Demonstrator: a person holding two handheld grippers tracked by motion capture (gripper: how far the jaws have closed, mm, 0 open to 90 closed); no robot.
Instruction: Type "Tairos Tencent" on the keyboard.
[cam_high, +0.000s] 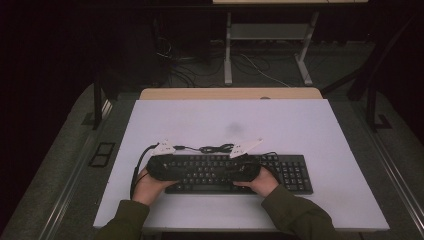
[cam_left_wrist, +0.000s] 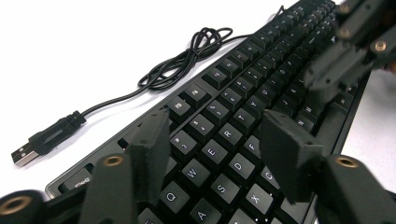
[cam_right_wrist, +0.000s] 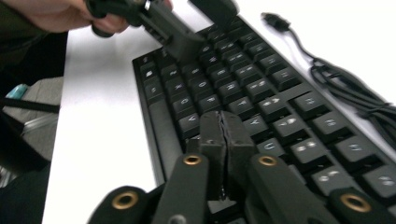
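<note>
A black keyboard lies near the front edge of the white table top, its keys also in the left gripper view and the right gripper view. Its cable lies coiled behind it, ending in a loose USB plug. My left gripper hovers open over the letter keys at the keyboard's left end. My right gripper is shut with nothing between its jaws, its tips low over the middle keys. Both grippers point toward each other.
The cable coil and the plug rest on the white surface just behind the keyboard. A wooden strip edges the table's back. Beyond it, on the dark floor, stand desk legs and loose wires.
</note>
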